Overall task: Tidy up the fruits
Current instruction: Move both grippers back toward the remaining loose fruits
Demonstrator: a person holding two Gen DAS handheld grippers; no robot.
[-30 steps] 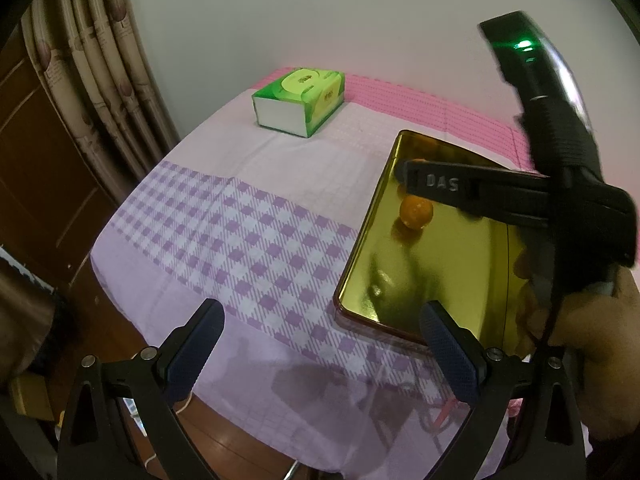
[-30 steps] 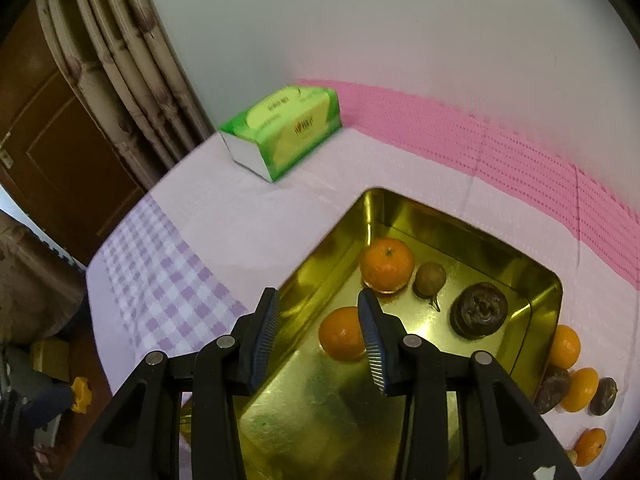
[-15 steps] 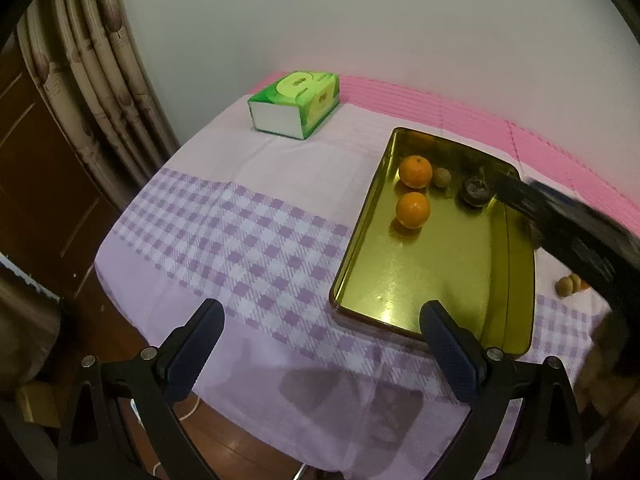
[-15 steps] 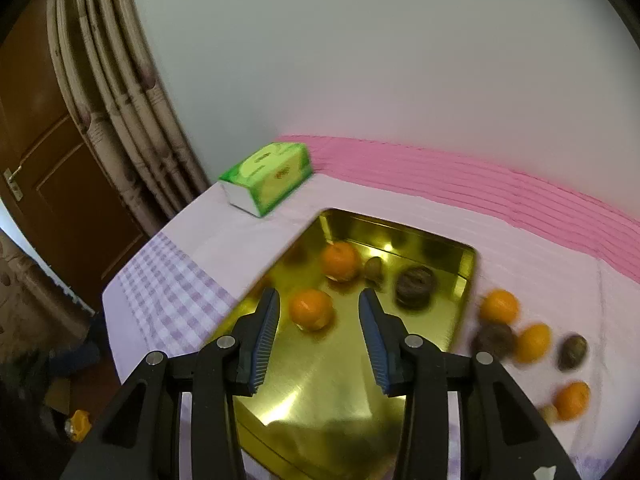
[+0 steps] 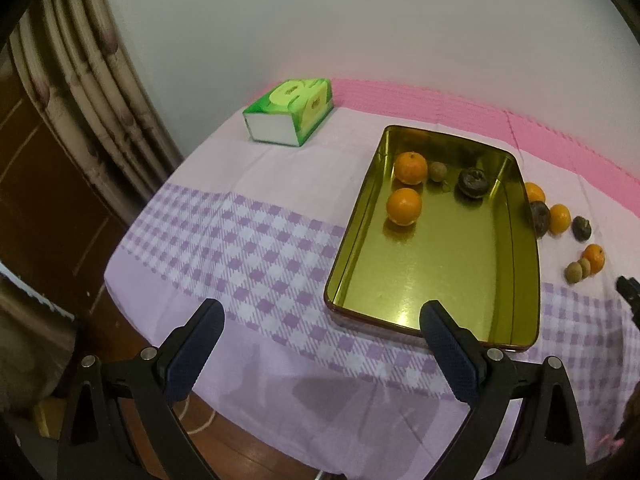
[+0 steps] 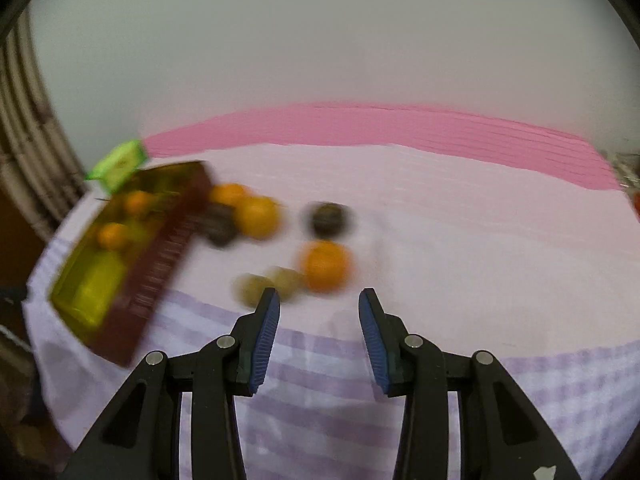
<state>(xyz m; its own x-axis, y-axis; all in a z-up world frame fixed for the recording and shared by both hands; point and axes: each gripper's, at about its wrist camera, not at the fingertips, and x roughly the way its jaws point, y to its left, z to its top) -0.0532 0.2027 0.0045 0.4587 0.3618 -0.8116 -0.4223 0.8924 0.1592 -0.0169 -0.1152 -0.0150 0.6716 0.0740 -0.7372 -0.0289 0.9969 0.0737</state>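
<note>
Right tool (image 6: 319, 312) view smeared, loose fruits (image 6: 325, 265) blurred, tray (image 6: 160, 256) streaked

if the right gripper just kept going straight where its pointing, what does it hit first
Probably the nearest orange on the tablecloth, just ahead of the open, empty right gripper. The frame is blurred, so depth is uncertain.

Left wrist view sharp, dim warm indoor light; glare patch on the gold tray (image 5: 412, 304) floor, soft shadows on the tablecloth (image 5: 248, 248) near edge. Right wrist view heavily motion-blurred, fruit smeared, only gripper fingers (image 6: 264, 336) crisp. Both show fisheye bending and black corner vignetting.
</note>
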